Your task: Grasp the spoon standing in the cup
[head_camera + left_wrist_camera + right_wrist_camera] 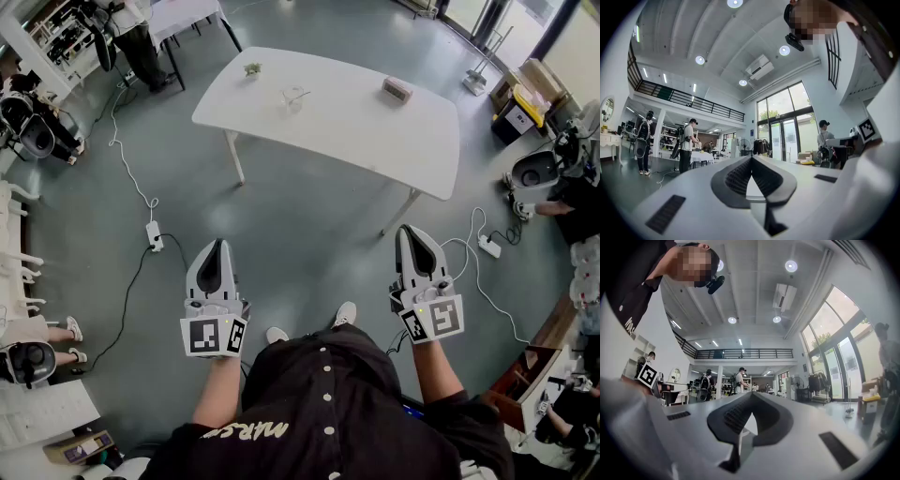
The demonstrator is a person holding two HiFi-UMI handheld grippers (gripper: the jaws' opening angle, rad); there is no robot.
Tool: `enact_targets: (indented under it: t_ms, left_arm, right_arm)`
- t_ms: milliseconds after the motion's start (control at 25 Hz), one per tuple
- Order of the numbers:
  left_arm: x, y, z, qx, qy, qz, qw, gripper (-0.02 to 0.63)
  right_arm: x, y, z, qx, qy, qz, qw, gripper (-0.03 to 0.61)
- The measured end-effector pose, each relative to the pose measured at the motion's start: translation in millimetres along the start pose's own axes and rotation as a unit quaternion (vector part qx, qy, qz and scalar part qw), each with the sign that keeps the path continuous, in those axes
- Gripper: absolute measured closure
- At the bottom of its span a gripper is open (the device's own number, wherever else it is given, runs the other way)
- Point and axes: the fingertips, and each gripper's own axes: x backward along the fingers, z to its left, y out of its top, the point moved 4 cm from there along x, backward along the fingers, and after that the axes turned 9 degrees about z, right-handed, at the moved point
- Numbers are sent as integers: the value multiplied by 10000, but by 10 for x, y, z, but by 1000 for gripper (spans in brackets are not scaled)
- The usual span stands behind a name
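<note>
Grey floor (pixel 309 244); white table (pixel 356 131) upper centre carries cup (pixel 293 97), spoon too small to discern. Left gripper (pixel 220 246), right gripper (pixel 411 232) lower frame: jaws together, empty, well apart from table. We should approach, open one gripper, align with handle.

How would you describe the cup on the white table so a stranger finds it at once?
Find the white table standing on the grey floor. Three small things sit along its far side, and the cup is the middle one. It looks clear, while its left neighbour is greenish and its right neighbour is a brownish block.
</note>
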Motion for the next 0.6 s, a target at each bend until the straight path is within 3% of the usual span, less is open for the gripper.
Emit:
enact_targets:
  t_ms: [600]
  left_arm:
    - [-35,-49,-78,27,-96,63,9999,607]
  right_arm:
    - [48,-16,12,-220,149,-88,9996,577]
